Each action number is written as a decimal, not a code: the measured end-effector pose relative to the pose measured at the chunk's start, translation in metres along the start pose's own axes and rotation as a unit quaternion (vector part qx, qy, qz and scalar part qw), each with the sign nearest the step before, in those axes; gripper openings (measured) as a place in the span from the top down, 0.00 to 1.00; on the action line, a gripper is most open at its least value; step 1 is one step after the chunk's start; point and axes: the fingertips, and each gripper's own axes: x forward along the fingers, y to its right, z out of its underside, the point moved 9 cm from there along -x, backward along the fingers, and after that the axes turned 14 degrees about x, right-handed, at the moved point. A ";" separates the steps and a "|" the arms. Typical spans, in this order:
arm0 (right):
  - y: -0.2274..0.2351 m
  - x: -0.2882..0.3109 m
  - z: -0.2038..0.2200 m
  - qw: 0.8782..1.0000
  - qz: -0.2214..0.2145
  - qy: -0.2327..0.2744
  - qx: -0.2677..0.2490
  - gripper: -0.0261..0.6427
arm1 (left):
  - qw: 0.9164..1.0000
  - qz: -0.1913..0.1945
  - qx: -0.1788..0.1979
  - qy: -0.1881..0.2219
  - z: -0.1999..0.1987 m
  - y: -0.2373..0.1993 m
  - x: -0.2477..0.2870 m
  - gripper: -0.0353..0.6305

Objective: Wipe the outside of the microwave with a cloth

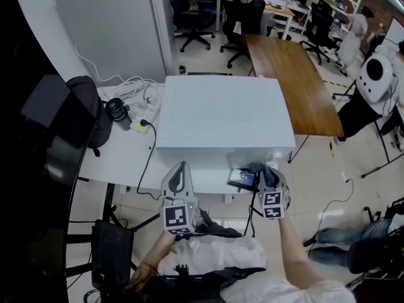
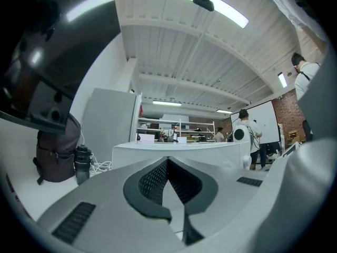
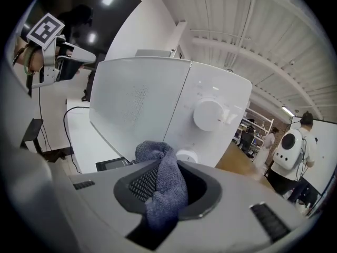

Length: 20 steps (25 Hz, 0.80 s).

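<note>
The microwave (image 1: 224, 115) is sitting at the centre of the head view on a white table (image 1: 126, 160), its front facing the lower edge of the frame. In the right gripper view its door (image 3: 134, 101) is filling the upper left and its dial (image 3: 208, 115) is showing at centre right.

The right gripper (image 1: 265, 172) is hanging just in front of that face, at the lower centre-right, with its jaws clamping a bunched blue-grey cloth (image 3: 163, 186) that is spilling past the tips. The left gripper (image 1: 181, 169) is waiting at the lower centre-left, jaws drawn together with nothing between them.

The step in hand is probably bringing the cloth onto the front panel. To do it well, the loose fold should be leading, not the hard tips, and pressing flat in long overlapping strokes. The dial calls for a lighter pass, so that it isn't turned. A small dark screen (image 1: 243, 178) is lying near the cloth's path.
</note>
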 end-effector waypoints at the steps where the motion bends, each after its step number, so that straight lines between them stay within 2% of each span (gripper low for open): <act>1: 0.000 -0.001 0.000 1.000 0.000 0.000 0.000 0.81 | 1.000 -0.001 0.000 0.000 0.000 0.000 0.000 0.94; 5: -0.011 -0.021 -0.020 0.999 -0.038 0.032 0.019 0.81 | 1.000 -0.013 -0.023 0.002 -0.008 0.002 0.000 0.94; 8: -0.027 -0.055 -0.065 0.993 -0.063 0.087 0.038 0.81 | 1.000 -0.014 -0.016 0.001 -0.007 -0.001 -0.001 0.94; 11: -0.025 -0.075 -0.116 0.988 -0.051 0.128 0.074 0.81 | 1.000 -0.013 -0.004 -0.002 -0.002 -0.008 -0.001 0.94; 13: -0.020 -0.075 -0.153 0.985 -0.037 0.137 0.097 0.81 | 1.000 -0.019 -0.008 -0.005 0.001 -0.012 -0.002 0.94; 17: -0.009 -0.050 -0.218 0.982 -0.014 0.134 0.133 0.81 | 0.999 -0.029 -0.015 -0.004 0.005 -0.016 -0.005 0.94; 20: -0.001 -0.011 -0.243 0.985 0.009 0.113 0.126 0.81 | 1.000 -0.027 -0.010 0.011 0.003 -0.015 -0.006 0.94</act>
